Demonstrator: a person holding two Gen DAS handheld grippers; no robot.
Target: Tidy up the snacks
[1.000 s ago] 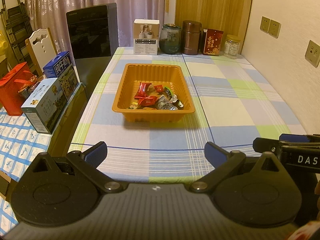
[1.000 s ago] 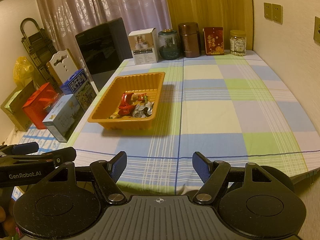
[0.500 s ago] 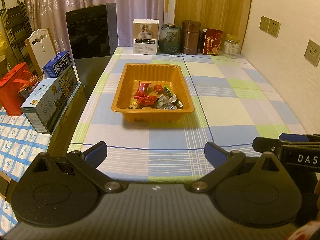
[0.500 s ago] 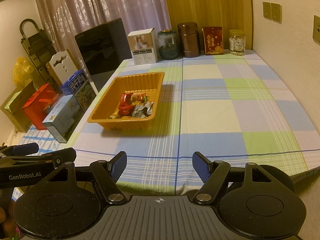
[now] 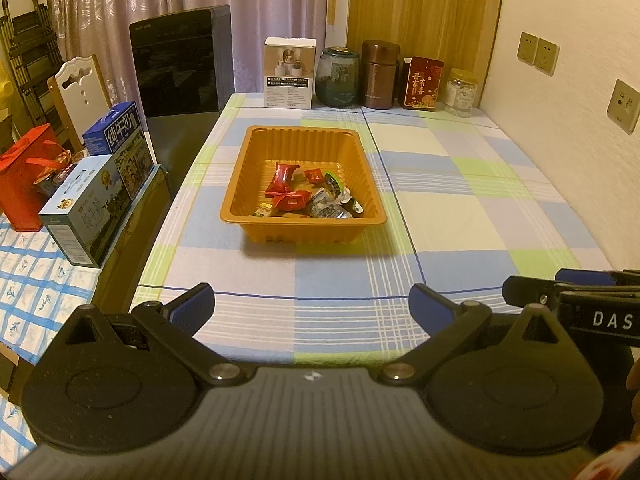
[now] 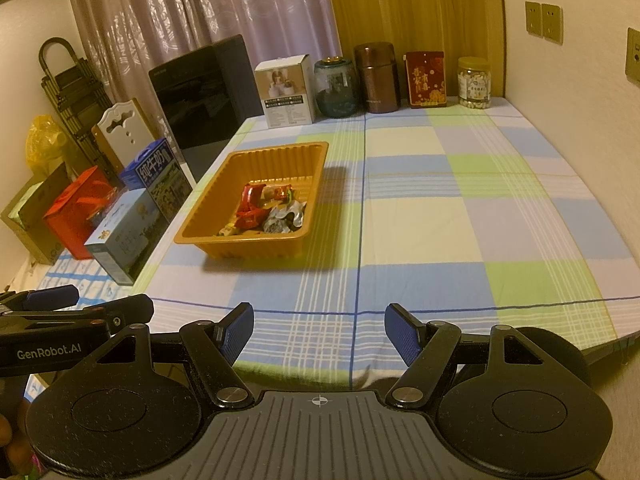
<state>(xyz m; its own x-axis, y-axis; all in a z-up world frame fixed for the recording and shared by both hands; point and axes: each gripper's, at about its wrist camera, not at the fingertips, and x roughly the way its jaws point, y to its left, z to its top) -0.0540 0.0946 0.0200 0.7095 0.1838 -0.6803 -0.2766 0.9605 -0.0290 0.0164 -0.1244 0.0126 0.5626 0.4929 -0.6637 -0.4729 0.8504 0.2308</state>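
Observation:
An orange plastic tray (image 5: 300,142) stands on the checked tablecloth and holds several wrapped snacks (image 5: 288,200), red and silver. It also shows in the right wrist view (image 6: 276,156), left of centre, with the snacks (image 6: 272,208) at its near end. My left gripper (image 5: 312,308) is open and empty above the table's near edge, well short of the tray. My right gripper (image 6: 319,334) is open and empty, also at the near edge, to the right of the tray. Each gripper shows at the side of the other's view.
Along the far edge stand a white box (image 5: 289,72), a glass jar (image 5: 337,77), a brown flask (image 5: 380,74), a red tin (image 5: 425,83) and a small jar (image 5: 461,92). A black appliance (image 5: 182,60), milk cartons (image 5: 96,204) and a red bag (image 5: 22,180) are left of the table. A wall is at the right.
Almost nothing: both views have shifted very slightly, and both grippers stay open and empty at the near edge.

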